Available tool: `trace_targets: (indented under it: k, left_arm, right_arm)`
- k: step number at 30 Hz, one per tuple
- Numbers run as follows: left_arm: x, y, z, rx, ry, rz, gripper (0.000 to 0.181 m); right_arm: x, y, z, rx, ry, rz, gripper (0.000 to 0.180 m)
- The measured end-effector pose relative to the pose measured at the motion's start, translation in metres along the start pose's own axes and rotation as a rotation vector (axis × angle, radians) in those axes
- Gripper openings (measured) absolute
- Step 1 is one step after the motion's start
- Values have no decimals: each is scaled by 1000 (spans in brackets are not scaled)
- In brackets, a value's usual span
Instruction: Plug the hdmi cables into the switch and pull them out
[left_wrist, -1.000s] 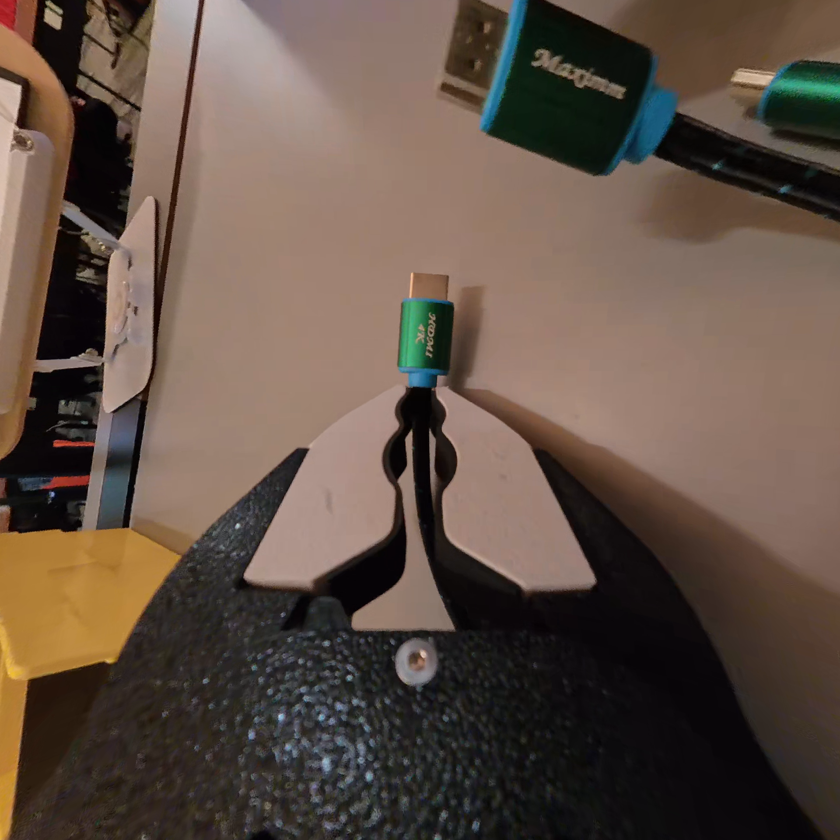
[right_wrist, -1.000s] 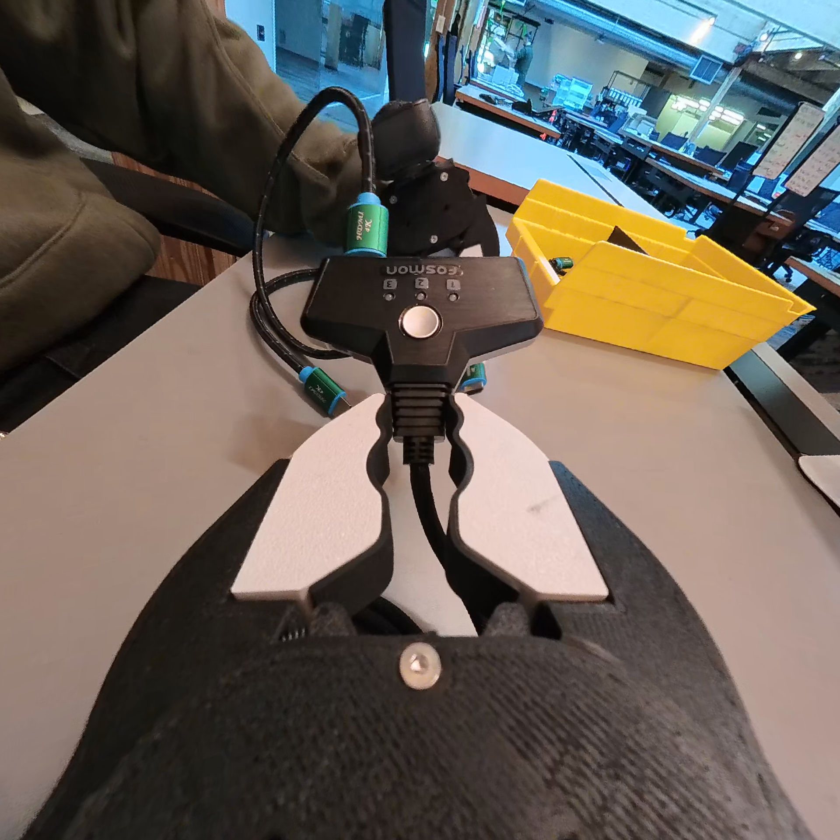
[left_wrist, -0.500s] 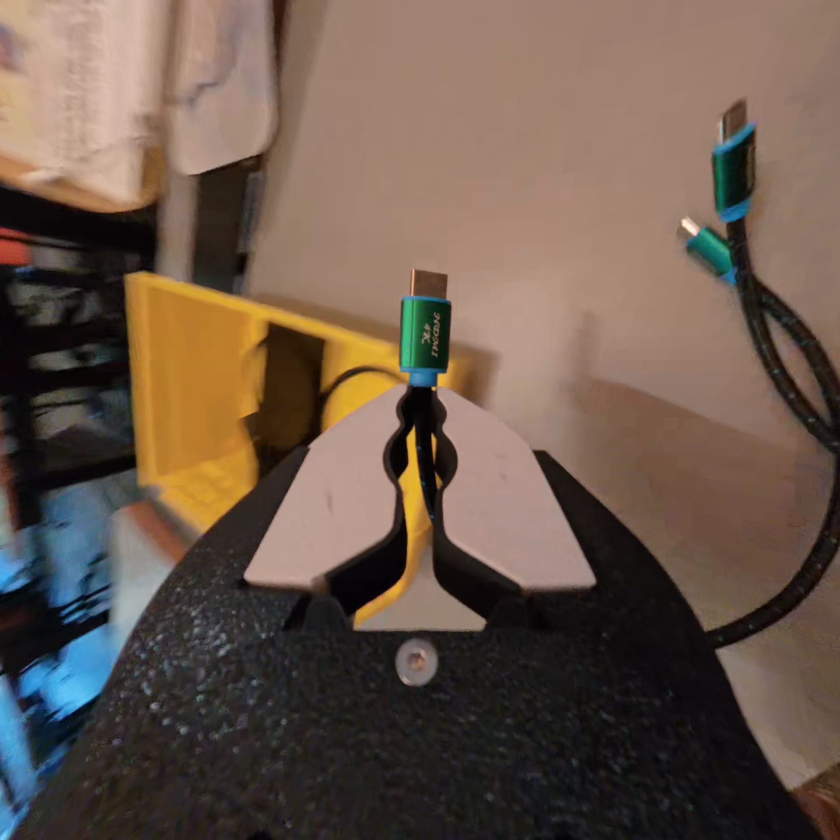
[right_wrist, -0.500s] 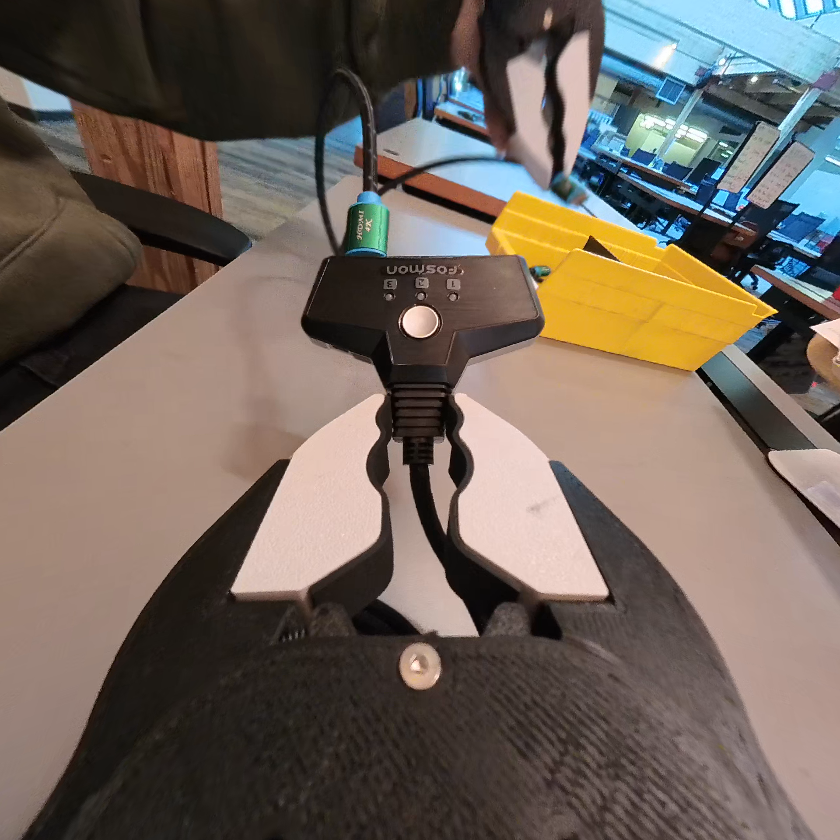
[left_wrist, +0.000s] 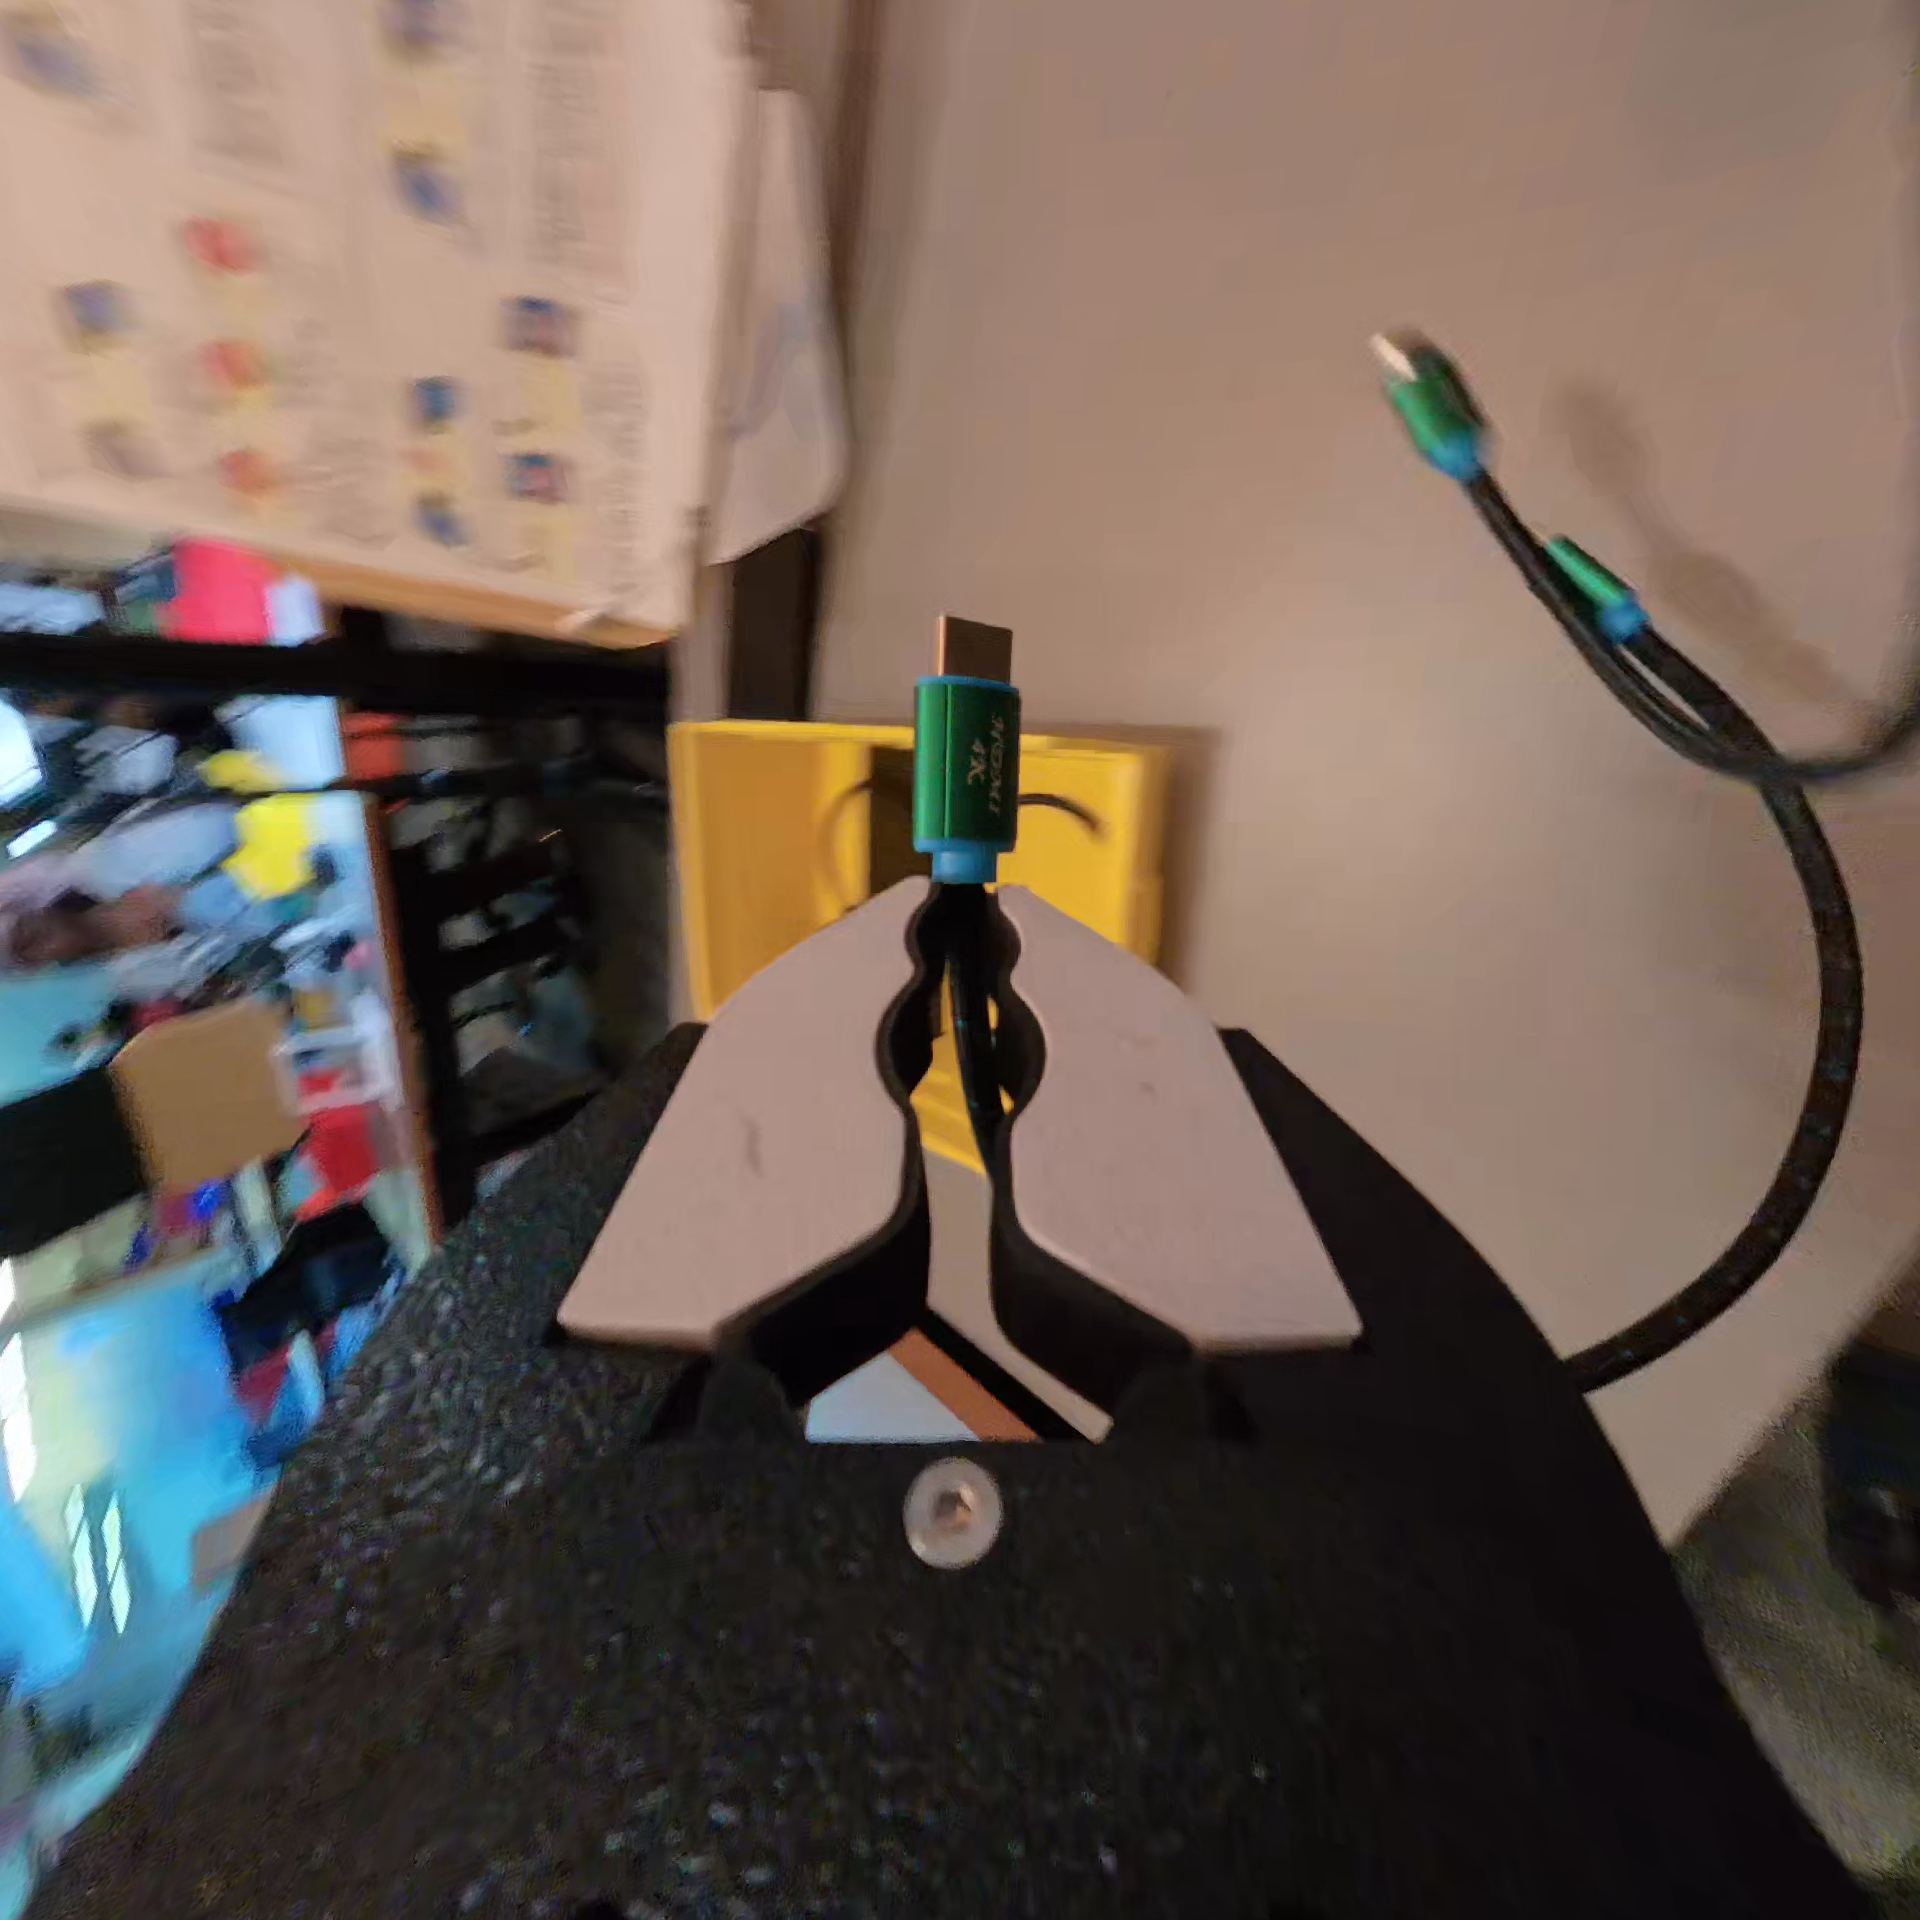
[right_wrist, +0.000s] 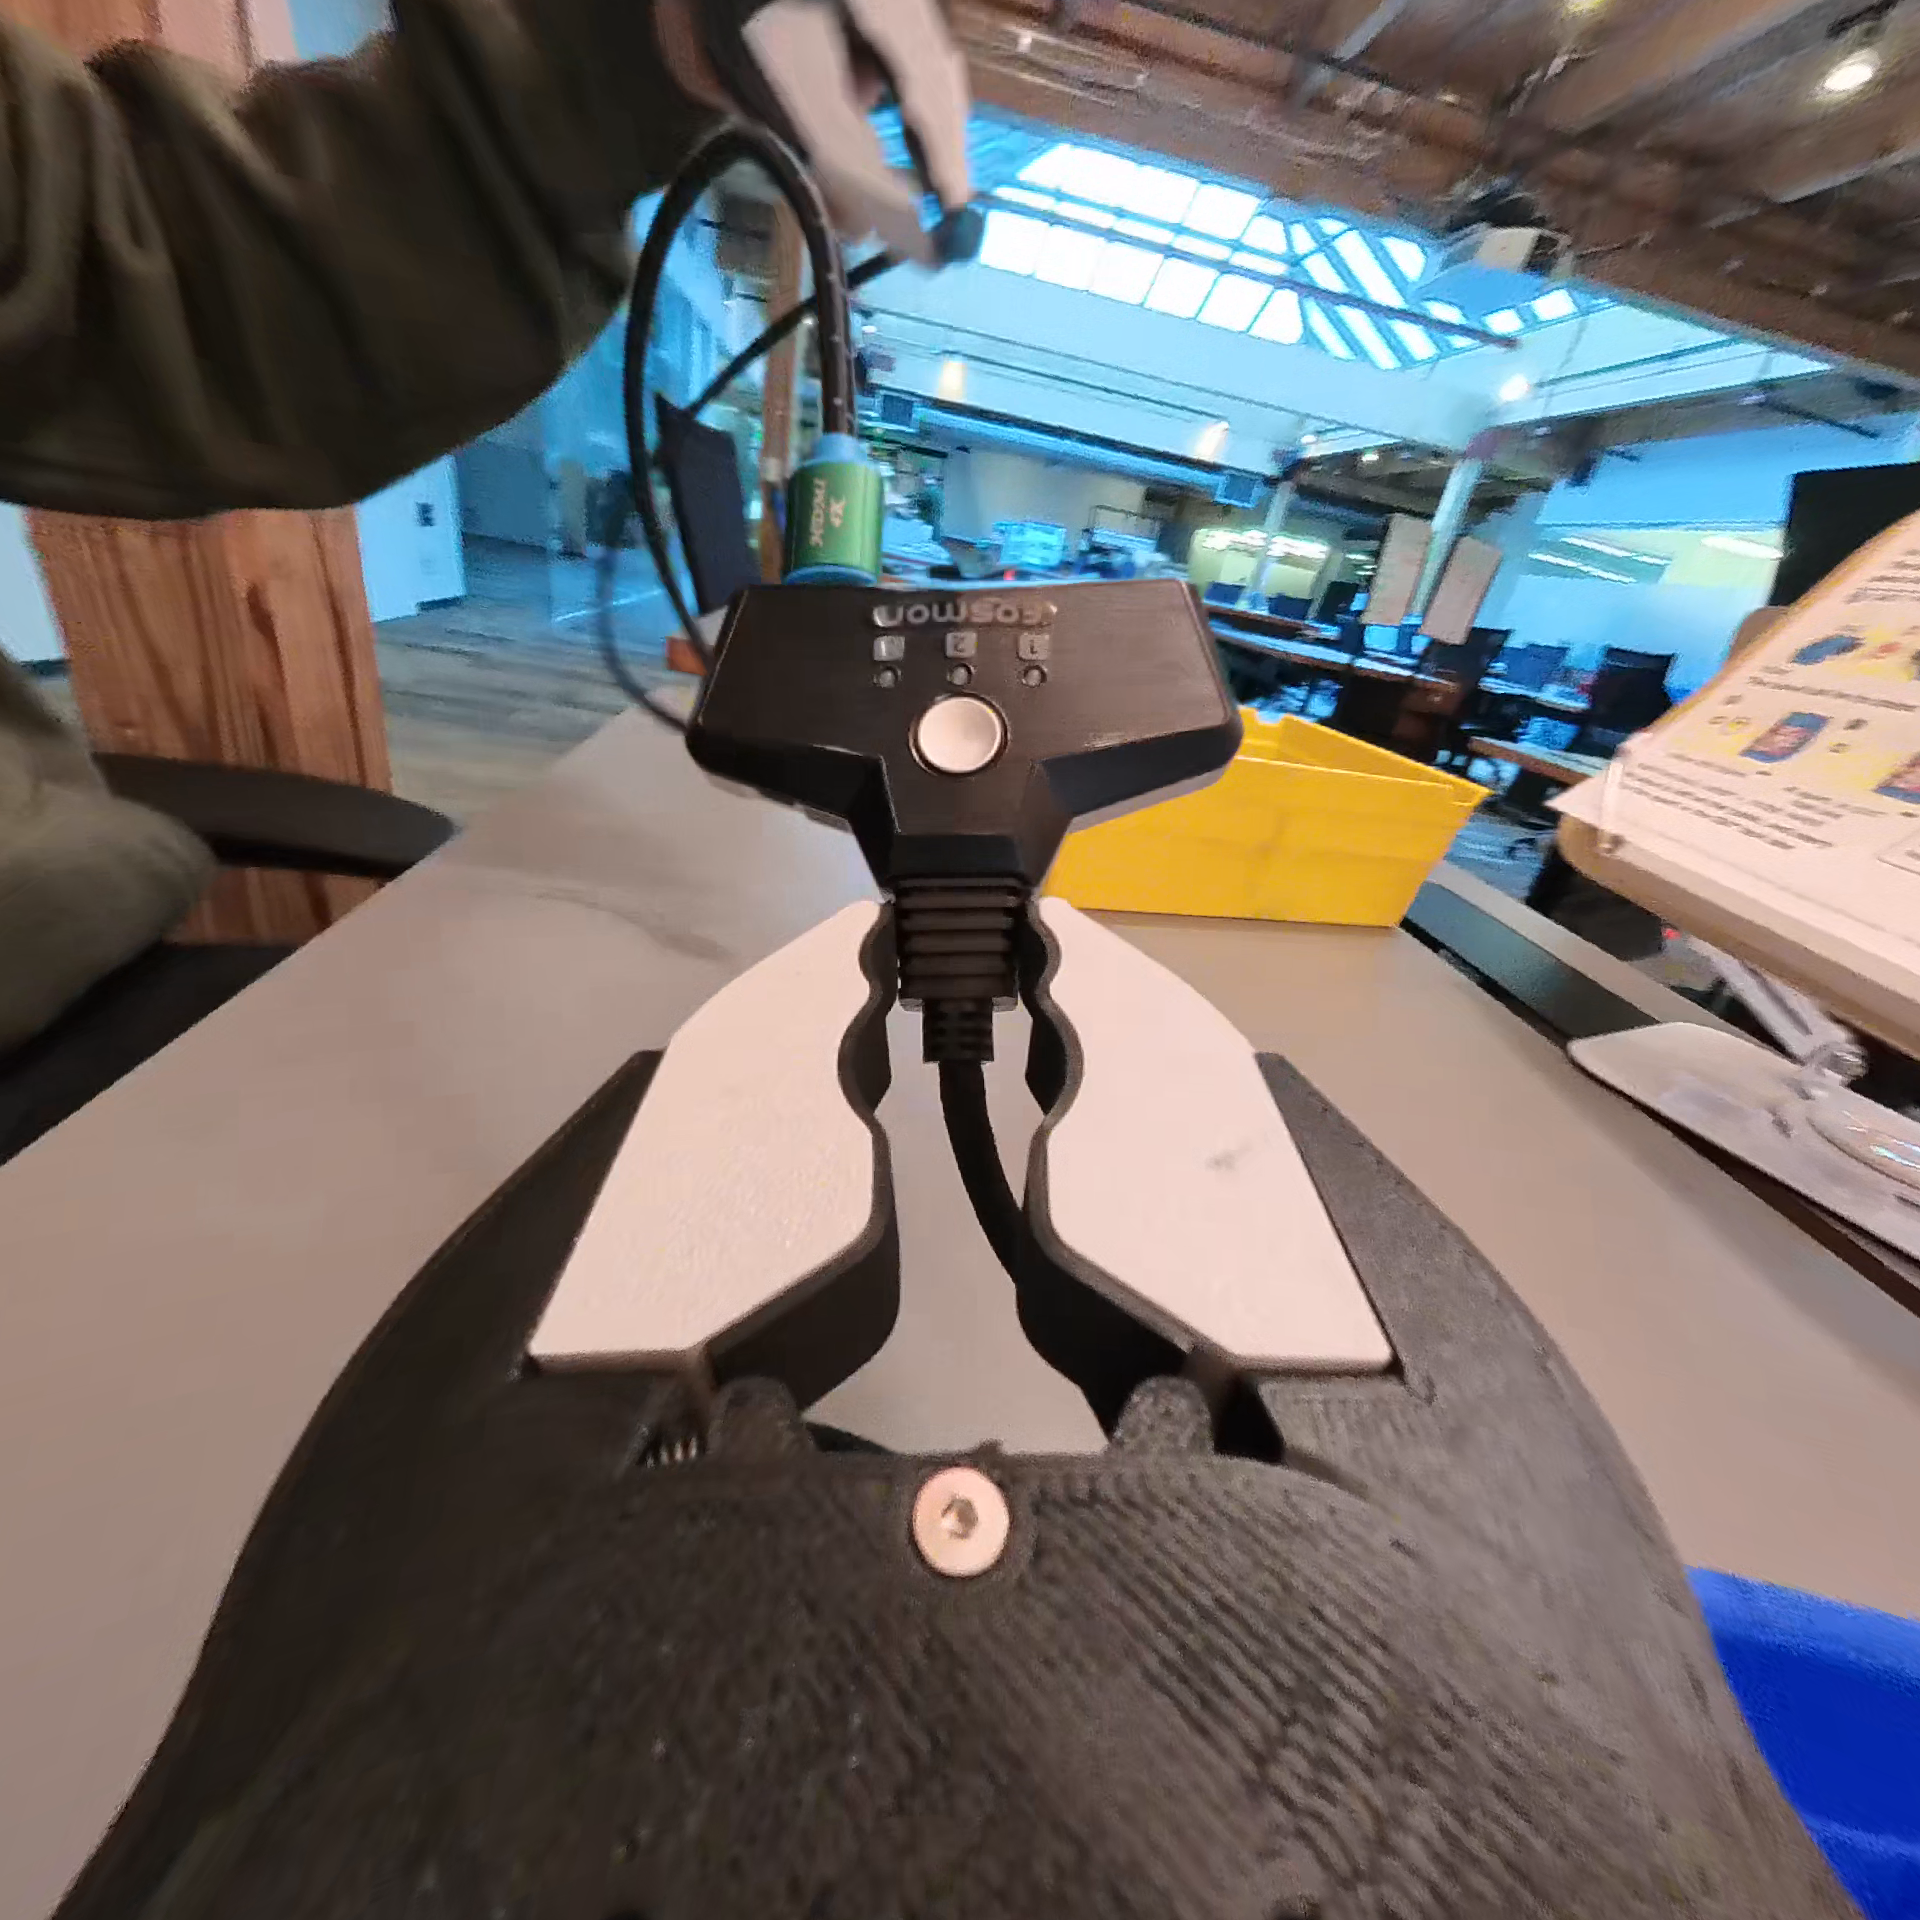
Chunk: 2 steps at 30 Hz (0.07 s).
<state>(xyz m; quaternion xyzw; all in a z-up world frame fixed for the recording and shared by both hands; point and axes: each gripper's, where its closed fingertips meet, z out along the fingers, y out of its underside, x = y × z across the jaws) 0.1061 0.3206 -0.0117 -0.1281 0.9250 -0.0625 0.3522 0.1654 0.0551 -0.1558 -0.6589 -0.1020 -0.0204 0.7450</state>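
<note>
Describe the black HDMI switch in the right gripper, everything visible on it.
The switch is a black, matte, wedge-shaped box, wide at the far end and narrowing to a ribbed strain relief and black cord. On top are a round silver button, three small indicator dots with markings, and a logo. The right gripper is shut on the ribbed neck, holding it level above the grey table. One green plug sits in its far left port.

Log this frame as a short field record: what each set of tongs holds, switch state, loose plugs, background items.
left tongs: shut on cable just behind a green HDMI plug, plug unplugged
right tongs: shut on the black switch at its ribbed cable collar
switch ports: one green plug inserted at the far edge
loose plugs: two more lie on the table
background: yellow bin
</note>
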Motion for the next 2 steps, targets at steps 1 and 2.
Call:
trace_targets:
  k: [1,2]
  left_arm:
    - [15,0,7,9,67,15,6]
    - [28,0,13,14,126,3,6]
  right_arm:
    - [4,-2,0,5,29,-13,22]
    - [5,-3,1,4,44,-21,22]
